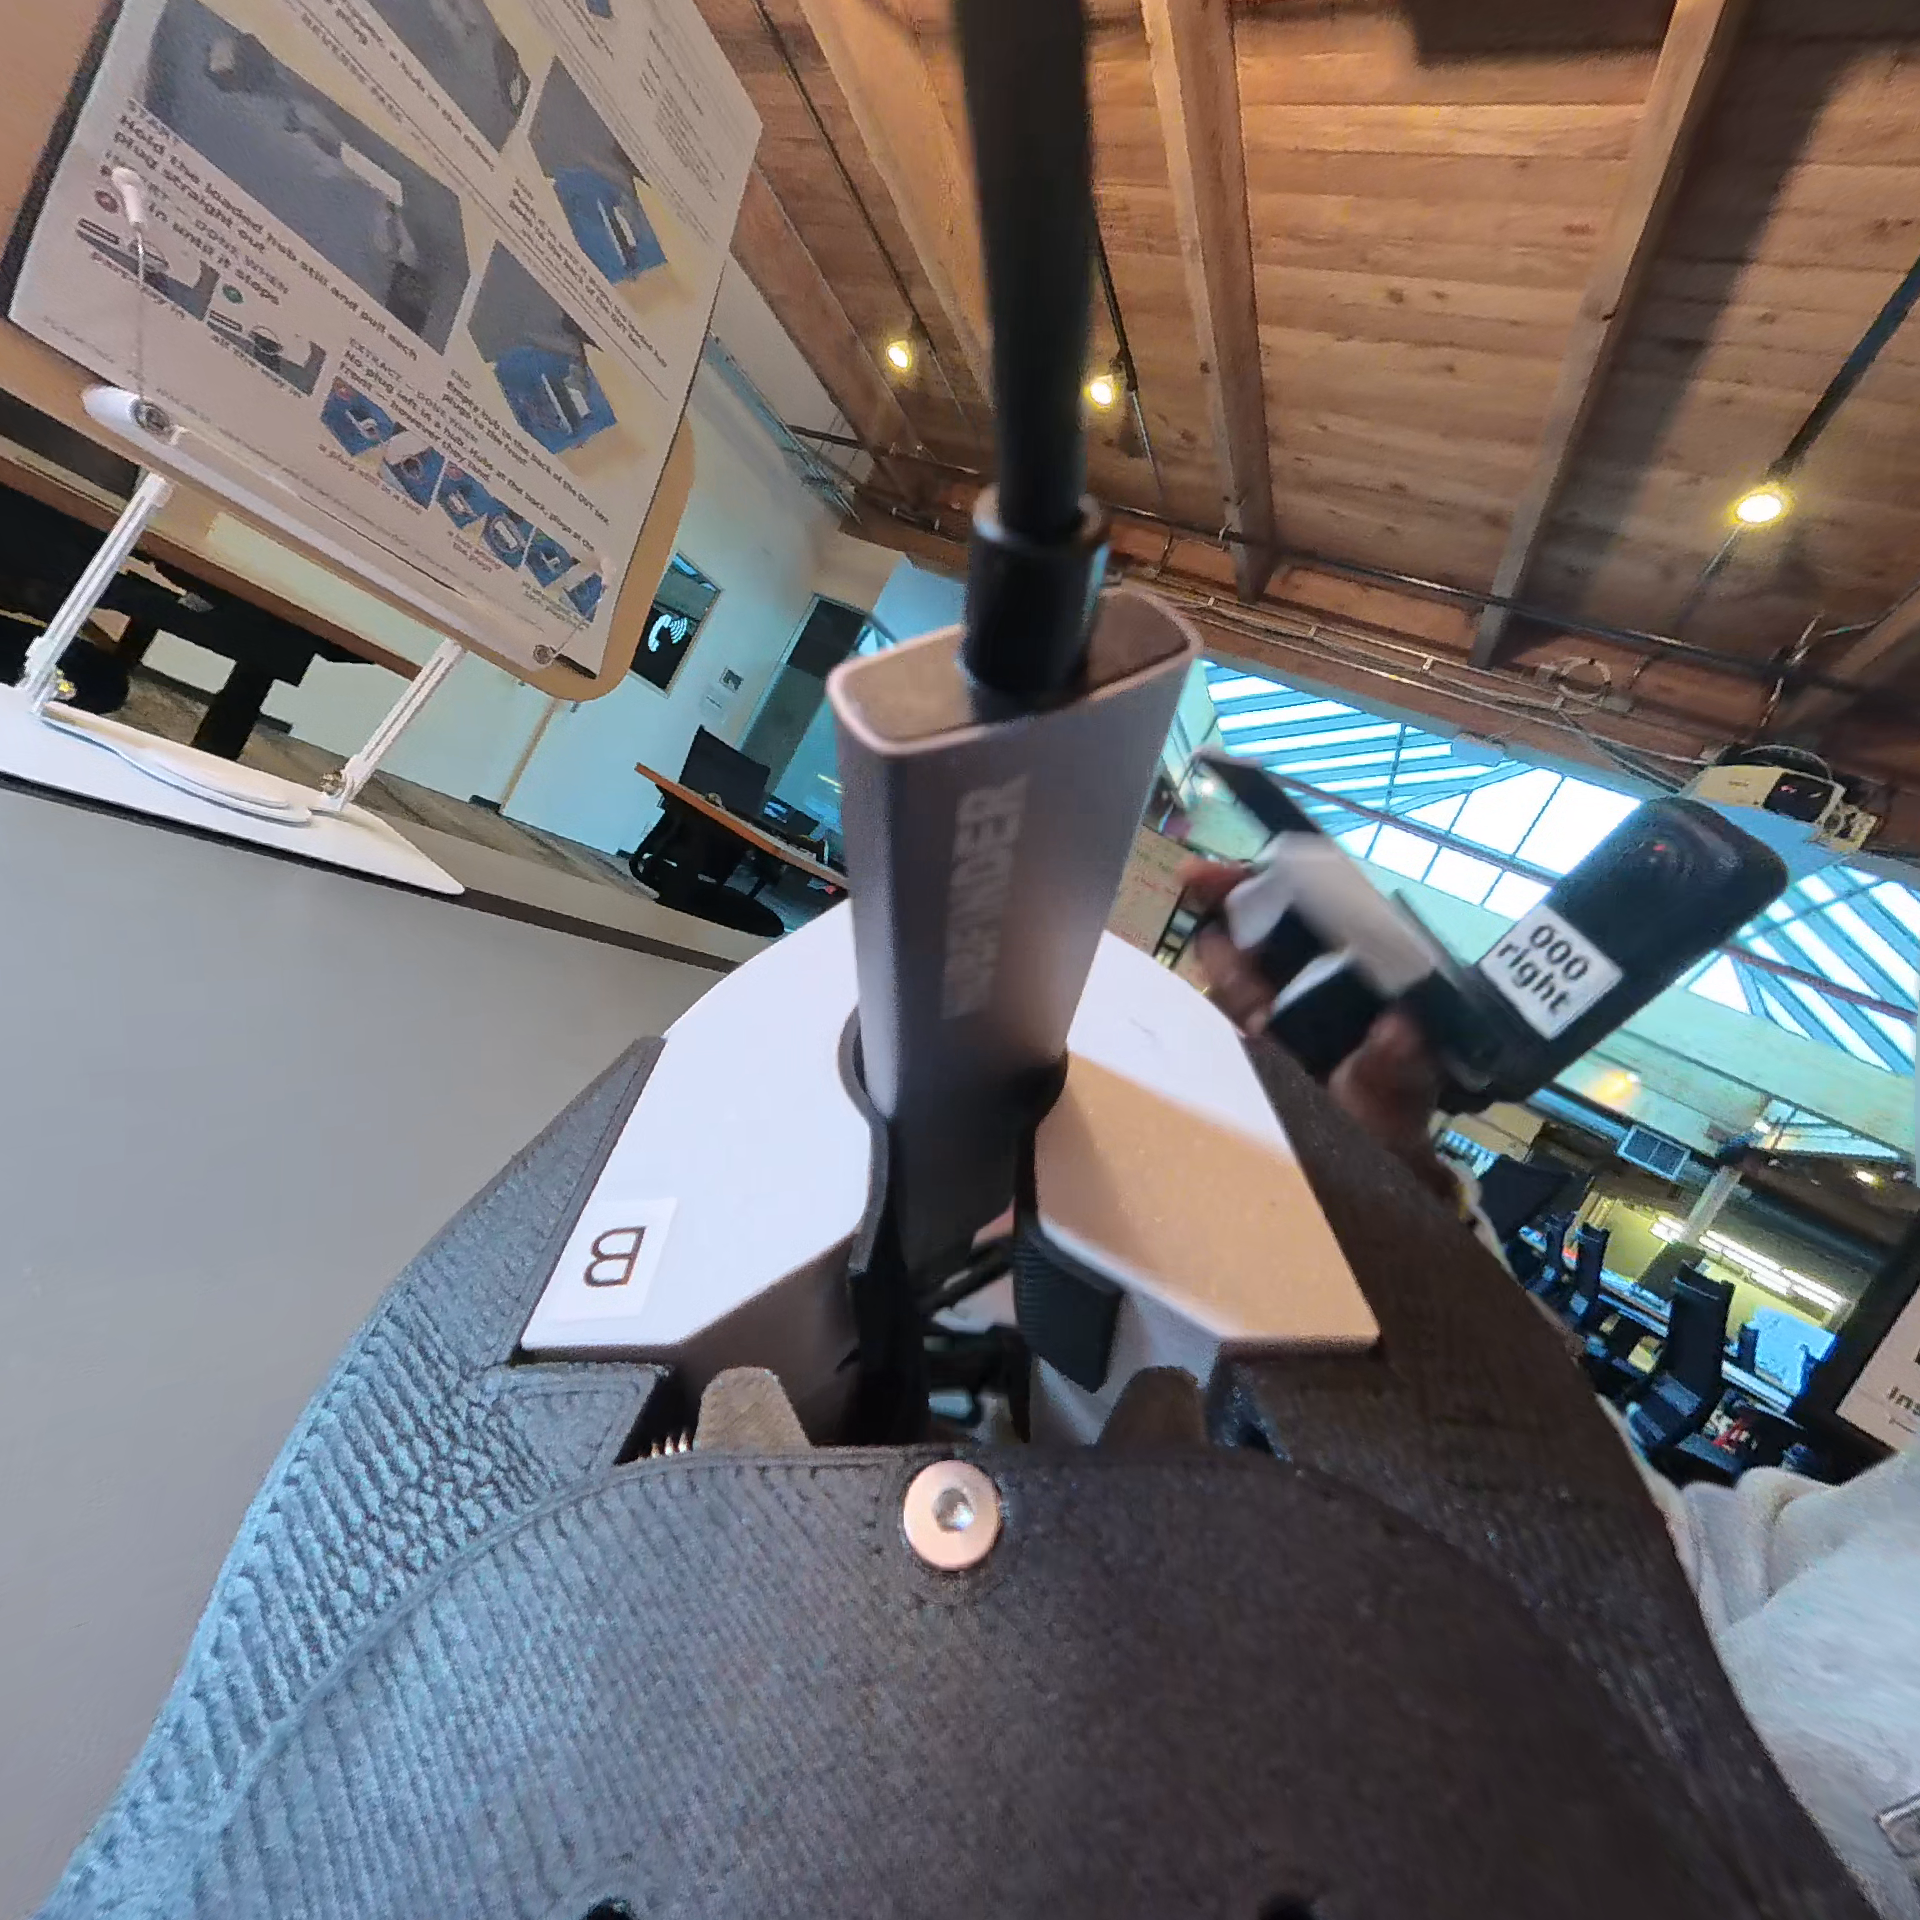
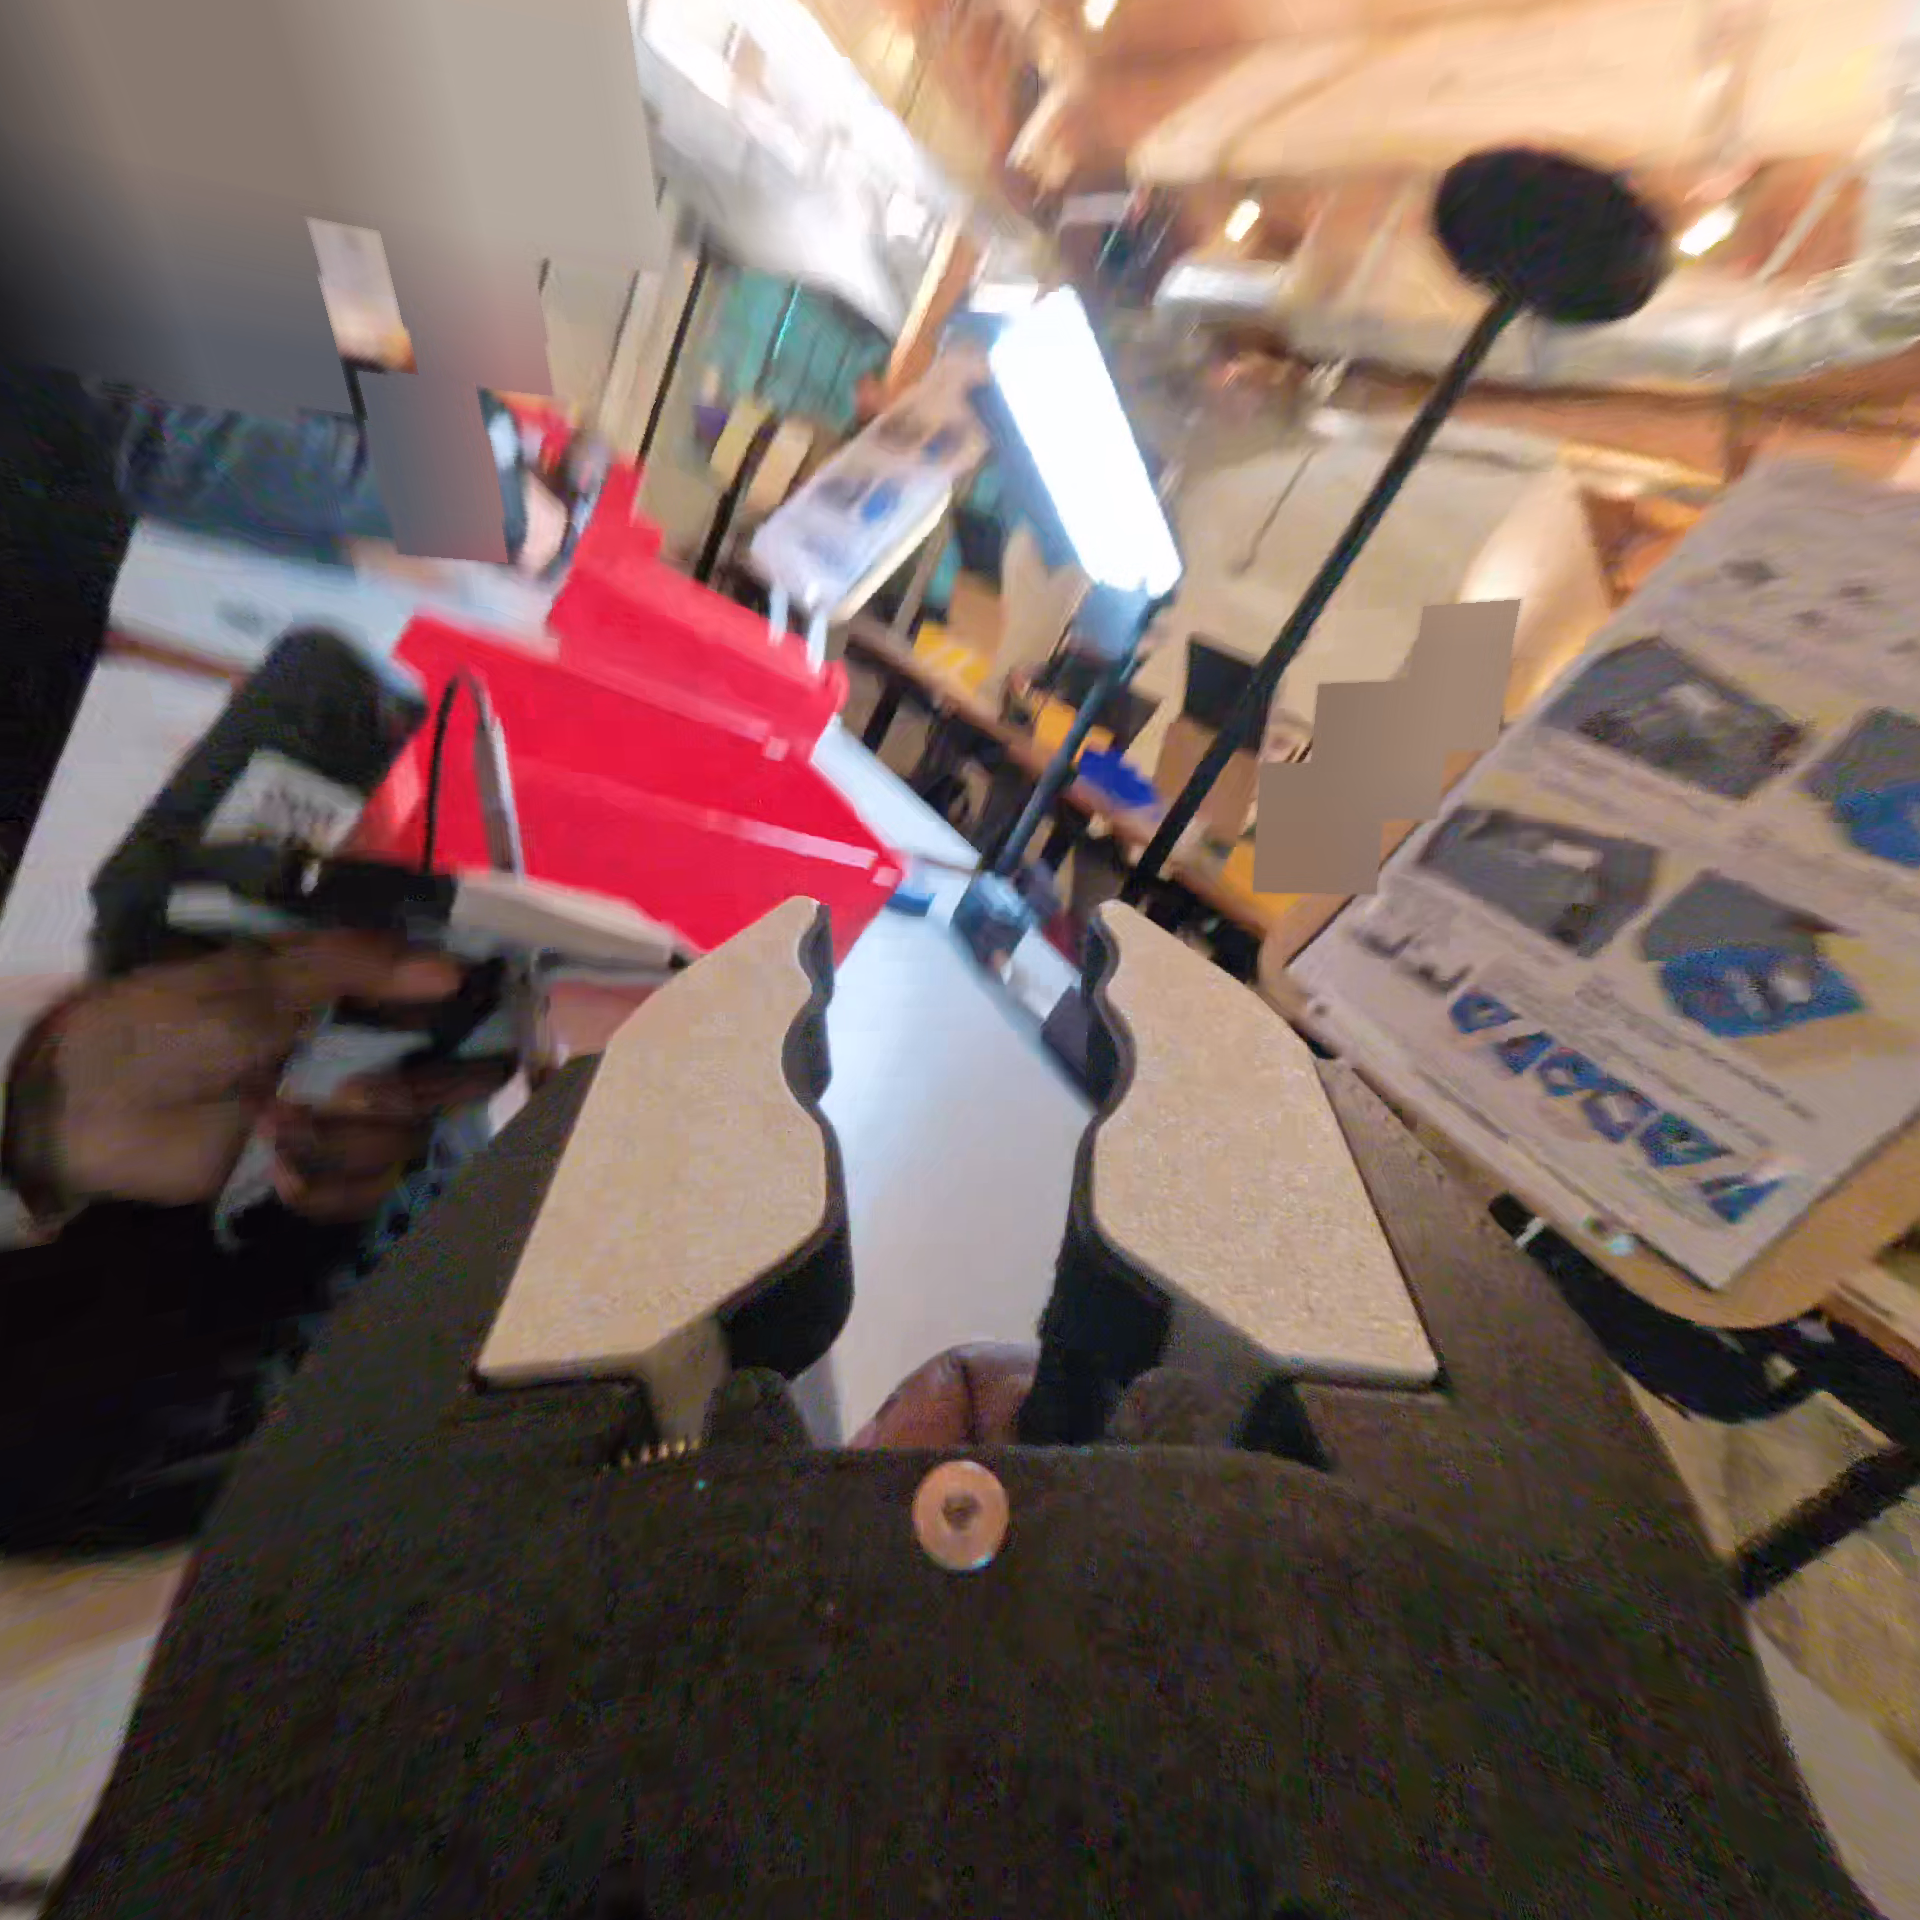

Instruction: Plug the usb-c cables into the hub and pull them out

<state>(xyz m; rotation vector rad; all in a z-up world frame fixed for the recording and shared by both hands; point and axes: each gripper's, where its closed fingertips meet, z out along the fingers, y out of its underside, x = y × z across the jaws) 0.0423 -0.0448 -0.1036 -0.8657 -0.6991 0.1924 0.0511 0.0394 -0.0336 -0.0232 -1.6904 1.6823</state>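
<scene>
Hub [image 1: 987,914] stands clamped upright in the left hand-held gripper [image 1: 961,1195], cable [image 1: 1023,312] running on along its long axis (camera-forward); right hand-held gripper [image 2: 956,1039] spread empty, to its right.

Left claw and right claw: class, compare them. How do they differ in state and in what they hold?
The left claw is shut on the grey hub, while the right claw is open and holds nothing. The left claw's fingers press against the hub with a black cable running out of its far end; the right claw's fingers stand apart with bare table between them. Both have pale fingers on a black textured body.
</scene>
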